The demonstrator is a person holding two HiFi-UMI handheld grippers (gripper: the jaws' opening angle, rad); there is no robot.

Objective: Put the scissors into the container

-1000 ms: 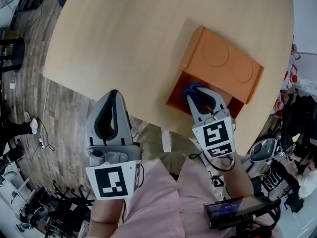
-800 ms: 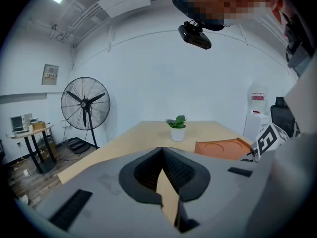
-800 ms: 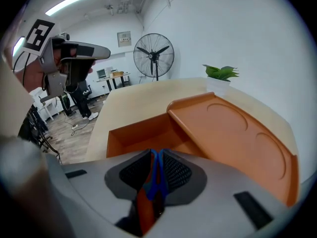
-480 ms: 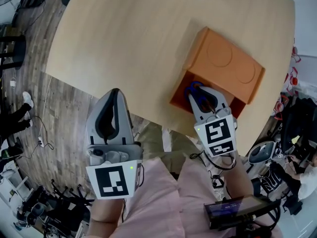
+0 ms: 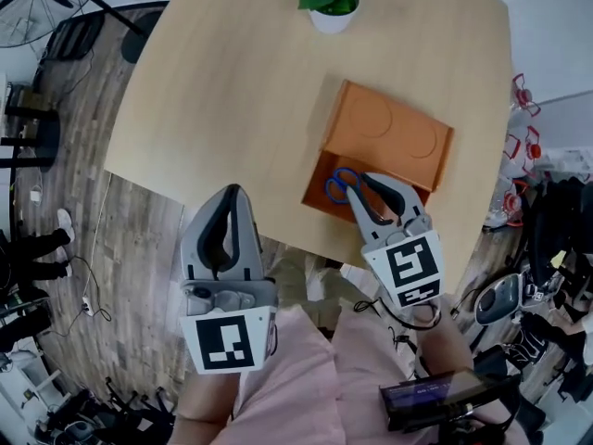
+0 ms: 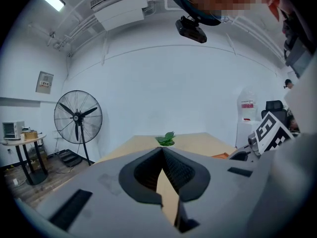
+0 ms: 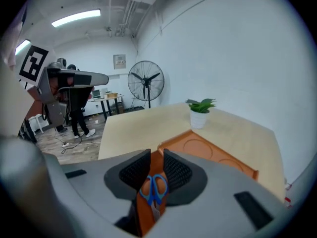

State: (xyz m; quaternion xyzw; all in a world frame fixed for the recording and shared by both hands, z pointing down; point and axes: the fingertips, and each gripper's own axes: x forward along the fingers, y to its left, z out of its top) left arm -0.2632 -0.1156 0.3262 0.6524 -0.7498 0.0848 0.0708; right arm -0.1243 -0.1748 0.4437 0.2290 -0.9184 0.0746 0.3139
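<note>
My right tongs [image 5: 372, 188] [image 7: 152, 155] stand slightly spread and grip nothing. Through their gap I see the blue-handled scissors [image 5: 339, 185] [image 7: 153, 187] lying in the open compartment of the orange box-shaped container [image 5: 389, 133] [image 7: 208, 152], toward its left side. The container sits close to the near edge of the light wooden table [image 5: 232, 82], with broad bare tabletop to its left. My left tongs [image 5: 232, 193] [image 6: 162, 150] are pressed together at the tips, empty, right at that near edge.
</note>
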